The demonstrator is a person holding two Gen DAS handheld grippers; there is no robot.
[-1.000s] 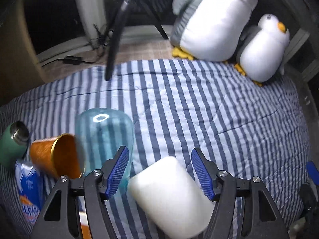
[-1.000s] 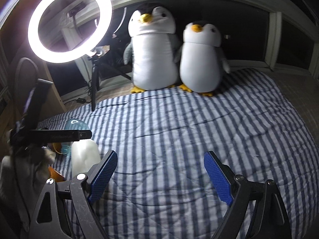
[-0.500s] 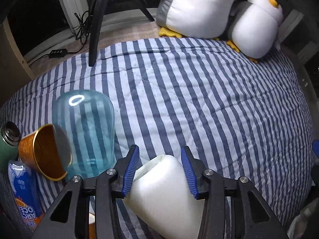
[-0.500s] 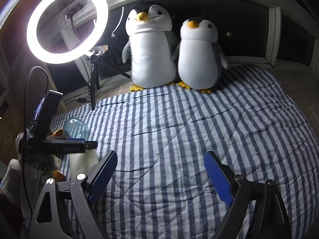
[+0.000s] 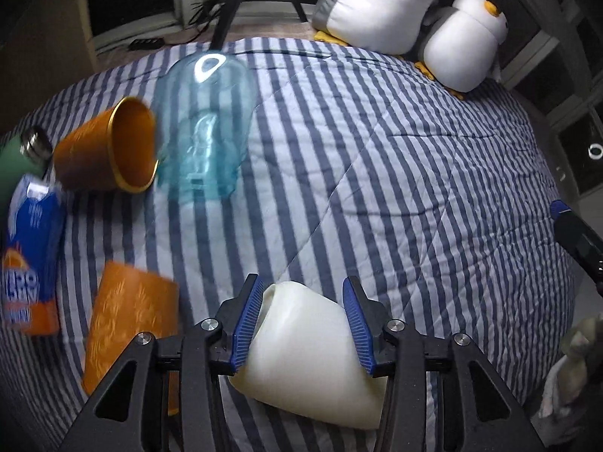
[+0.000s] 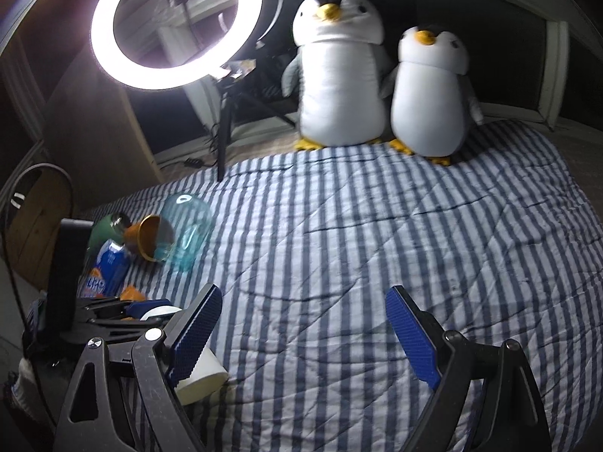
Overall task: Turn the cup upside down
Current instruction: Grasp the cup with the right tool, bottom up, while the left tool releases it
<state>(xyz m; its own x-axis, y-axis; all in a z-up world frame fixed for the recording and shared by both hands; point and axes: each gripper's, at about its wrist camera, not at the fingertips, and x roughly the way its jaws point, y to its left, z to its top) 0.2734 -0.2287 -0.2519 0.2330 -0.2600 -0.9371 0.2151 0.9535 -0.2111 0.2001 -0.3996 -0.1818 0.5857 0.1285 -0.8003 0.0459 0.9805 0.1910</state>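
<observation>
White cup [image 5: 309, 354] is clamped across its body between my left gripper [image 5: 303, 320] pads, tilted and held low over the striped quilt [image 5: 395, 173], open end seen at the lower left of the right wrist view; my right gripper [image 6: 301, 335] hangs wide and empty over bare quilt. Risk, as I judge it: smooth tapered wall could squirt out of the pads mid-roll. Soft quilt could also tip it on set-down, toward the orange cup [image 5: 128, 327] just beside or the blue cup [image 5: 203, 128] further out.
</observation>
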